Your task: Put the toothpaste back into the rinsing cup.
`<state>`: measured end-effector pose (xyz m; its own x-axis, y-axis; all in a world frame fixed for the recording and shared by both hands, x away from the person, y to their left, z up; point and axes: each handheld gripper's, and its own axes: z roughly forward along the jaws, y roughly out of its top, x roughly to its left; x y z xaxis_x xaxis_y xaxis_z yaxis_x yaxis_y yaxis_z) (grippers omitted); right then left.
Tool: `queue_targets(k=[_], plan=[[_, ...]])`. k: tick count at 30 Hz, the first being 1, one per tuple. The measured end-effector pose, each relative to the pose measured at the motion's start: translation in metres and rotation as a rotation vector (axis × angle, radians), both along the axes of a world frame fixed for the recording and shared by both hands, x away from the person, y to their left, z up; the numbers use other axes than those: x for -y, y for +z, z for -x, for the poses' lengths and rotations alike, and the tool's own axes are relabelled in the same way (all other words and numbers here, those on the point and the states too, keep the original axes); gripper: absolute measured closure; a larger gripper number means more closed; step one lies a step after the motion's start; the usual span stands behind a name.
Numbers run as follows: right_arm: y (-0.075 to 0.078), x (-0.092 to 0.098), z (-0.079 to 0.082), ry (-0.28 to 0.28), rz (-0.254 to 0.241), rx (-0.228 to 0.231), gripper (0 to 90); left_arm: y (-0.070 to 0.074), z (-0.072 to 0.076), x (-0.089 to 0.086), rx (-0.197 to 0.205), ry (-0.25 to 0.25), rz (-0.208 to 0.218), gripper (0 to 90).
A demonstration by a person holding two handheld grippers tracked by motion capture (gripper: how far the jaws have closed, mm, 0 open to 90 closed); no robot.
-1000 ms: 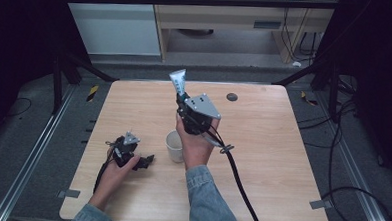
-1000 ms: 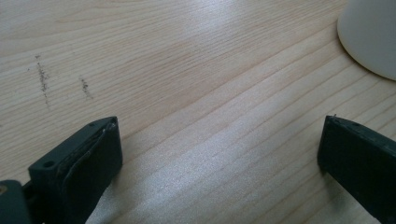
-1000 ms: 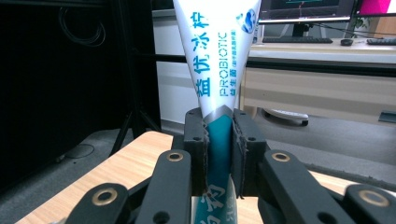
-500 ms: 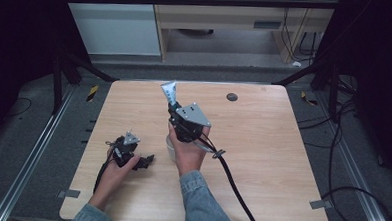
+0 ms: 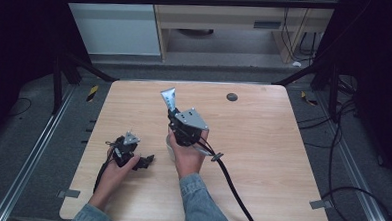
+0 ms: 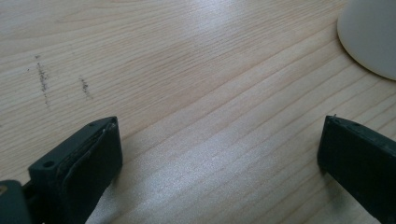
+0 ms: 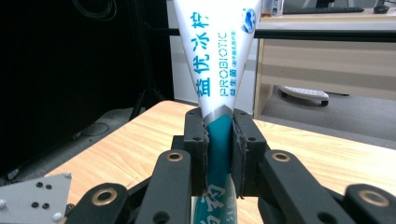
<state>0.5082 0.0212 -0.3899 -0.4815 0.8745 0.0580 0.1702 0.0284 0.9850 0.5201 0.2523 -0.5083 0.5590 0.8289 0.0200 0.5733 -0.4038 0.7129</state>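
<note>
My right gripper [image 5: 175,115] is shut on a white and teal toothpaste tube [image 5: 168,98], held upright with its flat crimped end on top. In the right gripper view the tube [image 7: 220,60] is pinched at its teal part between the jaws of the right gripper [image 7: 219,135]. A white cup [image 5: 170,145] stands on the table just under that hand and is mostly hidden by it. My left gripper [image 5: 142,161] rests low on the table, left of the cup. In its own view the left gripper [image 6: 219,140] is wide open over bare wood, with the cup [image 6: 373,37] at the upper right.
The wooden table [image 5: 272,144] has a small dark round spot [image 5: 231,96] near its far edge. A black cable [image 5: 230,187] trails from the right gripper toward the front edge. A desk and cables stand on the floor beyond the table.
My right gripper has carried the tube left and toward the person, so it now stands over the cup, which the hand covers. The left gripper has stayed put.
</note>
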Motion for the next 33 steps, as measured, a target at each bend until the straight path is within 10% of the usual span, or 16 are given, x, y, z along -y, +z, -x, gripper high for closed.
queue_targets(k=[33], plan=[[-0.036,-0.006,0.0,0.024,0.06,-0.072,78.0,0.0,0.0,0.0,-0.002,-0.001,0.0,0.0]])
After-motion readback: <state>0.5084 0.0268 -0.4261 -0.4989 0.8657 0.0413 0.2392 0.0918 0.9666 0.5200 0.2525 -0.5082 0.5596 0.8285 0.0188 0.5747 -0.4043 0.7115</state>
